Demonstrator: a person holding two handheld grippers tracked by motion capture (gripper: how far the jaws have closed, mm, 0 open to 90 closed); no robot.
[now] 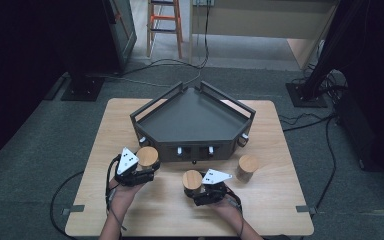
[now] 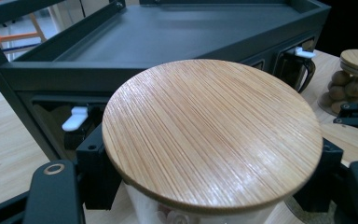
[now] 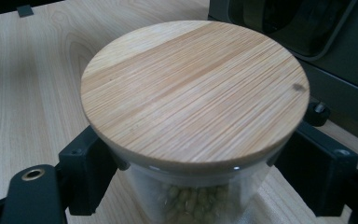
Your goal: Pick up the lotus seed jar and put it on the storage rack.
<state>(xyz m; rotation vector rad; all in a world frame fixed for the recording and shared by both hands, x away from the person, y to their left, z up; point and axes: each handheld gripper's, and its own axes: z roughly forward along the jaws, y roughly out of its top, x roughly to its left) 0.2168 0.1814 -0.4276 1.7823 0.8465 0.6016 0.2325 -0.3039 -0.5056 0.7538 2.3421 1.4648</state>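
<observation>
While forearms lie low, left tongs (image 1: 142, 167) pinch left jar (image 1: 148, 156) — right tongs (image 1: 200, 190) pinch middle jar (image 1: 192, 179).

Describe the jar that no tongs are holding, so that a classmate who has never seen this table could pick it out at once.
Start at the dark five-sided tray in the middle of the wooden table. In front of its right corner stands a jar with a bamboo lid. Unlike the two other lidded jars to its left, each gripped by tongs, this one stands alone and untouched.
</observation>
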